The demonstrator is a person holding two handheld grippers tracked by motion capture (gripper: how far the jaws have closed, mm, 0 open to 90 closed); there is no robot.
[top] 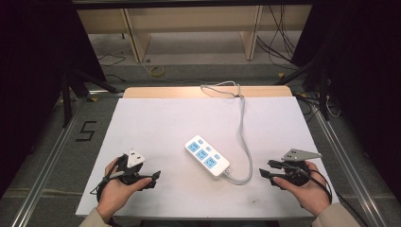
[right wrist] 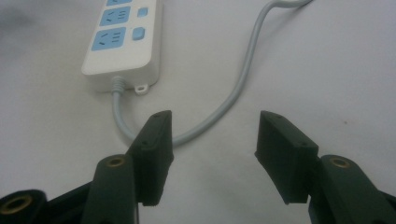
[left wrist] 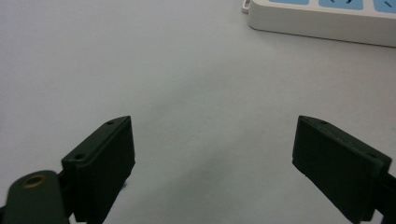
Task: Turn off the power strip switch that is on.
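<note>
- The white power strip (top: 207, 156) lies flat in the middle of the white worktop (top: 156, 118), turned a bit slantwise. Its blue sockets face up and nothing is plugged in.
- Its grey cord (top: 243, 127) comes out of the near right end, makes a small loop, then runs to the far edge of the worktop.
- The left tongs (top: 156, 178) sit near the left side, well apart from the strip. Their jaws stand wide apart and hold nothing.
- The right tongs (top: 267, 177) sit near the right side, just beside the loop of cord. Their jaws are also apart and hold nothing. In the right gripper view the cord (right wrist: 224, 105) passes just in front of the right tongs (right wrist: 212, 133).
- I think the right tongs could bump or catch the loop of cord. That would drag the strip and turn it.
- The strip looks smooth and light. If just one pair of tongs pushes on it, it may slide away across the worktop.
- If the tongs grab the strip at one end, it could tip and slip out.
- If the tongs pull on the cord too hard, the far part could tug tight and pull the strip away.
</note>
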